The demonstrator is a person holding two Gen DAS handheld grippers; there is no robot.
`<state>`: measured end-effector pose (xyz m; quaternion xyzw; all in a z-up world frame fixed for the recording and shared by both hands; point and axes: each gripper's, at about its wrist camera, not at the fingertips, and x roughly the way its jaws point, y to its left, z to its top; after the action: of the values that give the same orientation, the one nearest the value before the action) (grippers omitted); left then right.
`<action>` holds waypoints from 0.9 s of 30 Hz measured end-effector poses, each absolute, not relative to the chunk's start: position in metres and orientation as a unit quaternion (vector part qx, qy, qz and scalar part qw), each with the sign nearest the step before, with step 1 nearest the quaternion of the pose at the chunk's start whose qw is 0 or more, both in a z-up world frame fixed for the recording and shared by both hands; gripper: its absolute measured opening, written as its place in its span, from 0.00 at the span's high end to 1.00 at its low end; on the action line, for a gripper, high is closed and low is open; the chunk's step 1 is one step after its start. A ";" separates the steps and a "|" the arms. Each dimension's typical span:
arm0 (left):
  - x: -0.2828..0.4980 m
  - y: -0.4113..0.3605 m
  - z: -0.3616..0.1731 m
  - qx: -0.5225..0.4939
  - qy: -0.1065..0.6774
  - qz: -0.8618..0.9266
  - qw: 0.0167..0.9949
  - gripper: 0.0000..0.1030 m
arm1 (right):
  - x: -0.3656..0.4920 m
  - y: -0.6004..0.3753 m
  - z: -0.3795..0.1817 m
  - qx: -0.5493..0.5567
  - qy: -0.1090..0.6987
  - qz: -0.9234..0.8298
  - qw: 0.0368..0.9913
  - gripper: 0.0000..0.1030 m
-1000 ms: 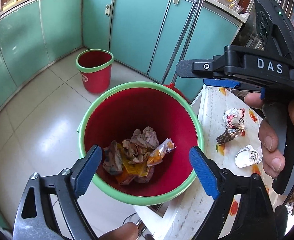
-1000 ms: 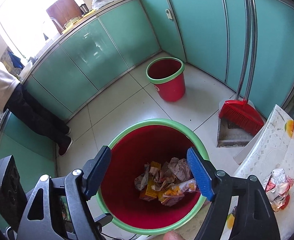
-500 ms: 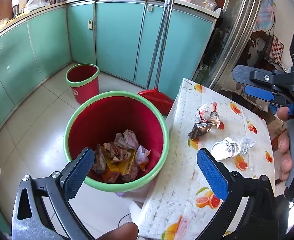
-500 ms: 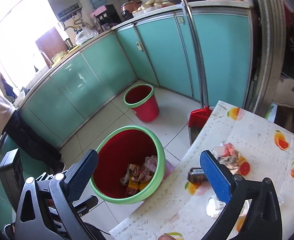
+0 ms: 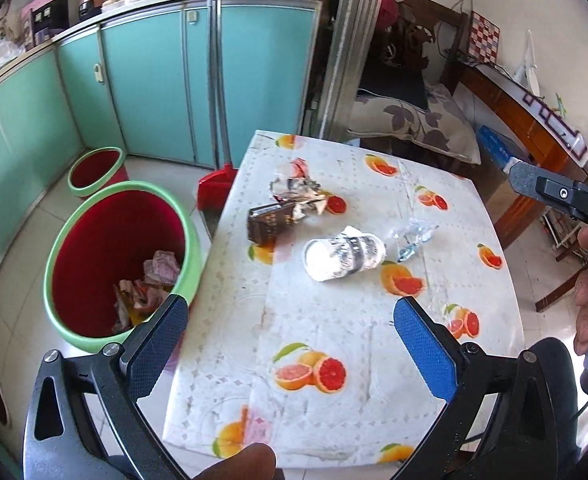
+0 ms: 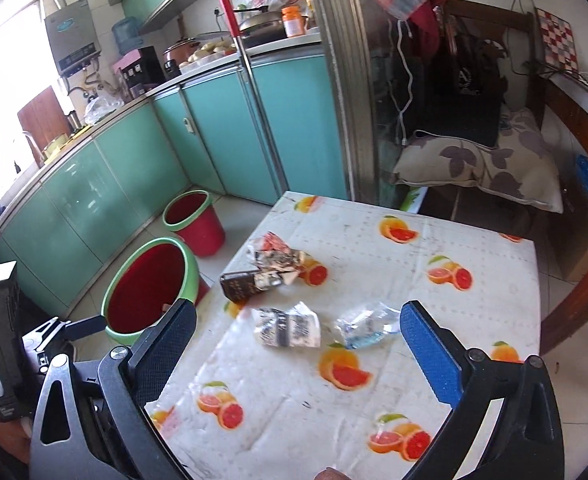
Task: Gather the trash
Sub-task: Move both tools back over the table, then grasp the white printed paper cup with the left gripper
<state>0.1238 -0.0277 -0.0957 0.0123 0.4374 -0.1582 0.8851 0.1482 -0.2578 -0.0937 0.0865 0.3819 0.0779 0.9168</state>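
The tablecloth (image 5: 334, 320) is white with a print of orange and red citrus slices. The big bin (image 5: 70, 248) beside it is red with a green rim, like the small bin (image 5: 94, 168). The cabinets (image 5: 150, 92) are teal. The box (image 5: 268, 224) is dark brown. The pillow (image 6: 478, 164) is beige with grey leaves.

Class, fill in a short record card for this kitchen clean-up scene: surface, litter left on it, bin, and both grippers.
surface: table with orange-print cloth
litter: crushed paper cup; dark packet; crumpled foil wrapper; clear wrapper
bin: red bucket with green rim, on floor beside table, trash inside
left gripper: open, empty
right gripper: open, empty
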 end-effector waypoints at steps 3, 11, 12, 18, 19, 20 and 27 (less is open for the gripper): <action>0.120 -0.056 -0.099 0.027 0.441 -0.177 0.879 0.00 | 0.135 -0.286 -0.101 0.090 0.388 0.059 0.915 0.01; 0.122 -0.111 -0.110 0.067 0.453 -0.199 0.866 0.00 | 0.108 -0.343 -0.130 0.062 0.413 -0.005 0.909 0.01; 0.124 -0.116 -0.113 0.075 0.456 -0.200 0.864 0.00 | 0.106 -0.349 -0.134 0.063 0.416 -0.008 0.907 0.01; 0.141 -0.137 -0.131 0.118 0.472 -0.199 0.851 0.00 | 0.100 -0.375 -0.153 0.079 0.433 -0.022 0.897 0.01; 0.145 -0.139 -0.135 0.123 0.474 -0.197 0.849 0.00 | 0.101 -0.377 -0.155 0.081 0.435 -0.024 0.896 0.01; 0.149 -0.141 -0.139 0.128 0.478 -0.195 0.847 0.00 | 0.101 -0.377 -0.157 0.083 0.437 -0.025 0.895 0.01; 0.184 -0.151 -0.168 0.158 0.509 -0.183 0.826 0.00 | 0.109 -0.385 -0.175 0.100 0.450 -0.029 0.887 0.01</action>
<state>0.1843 -0.1508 -0.1682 0.1576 0.5091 -0.1825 0.8262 0.1092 -0.3847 -0.1752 0.0997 0.4499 -0.0291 0.8870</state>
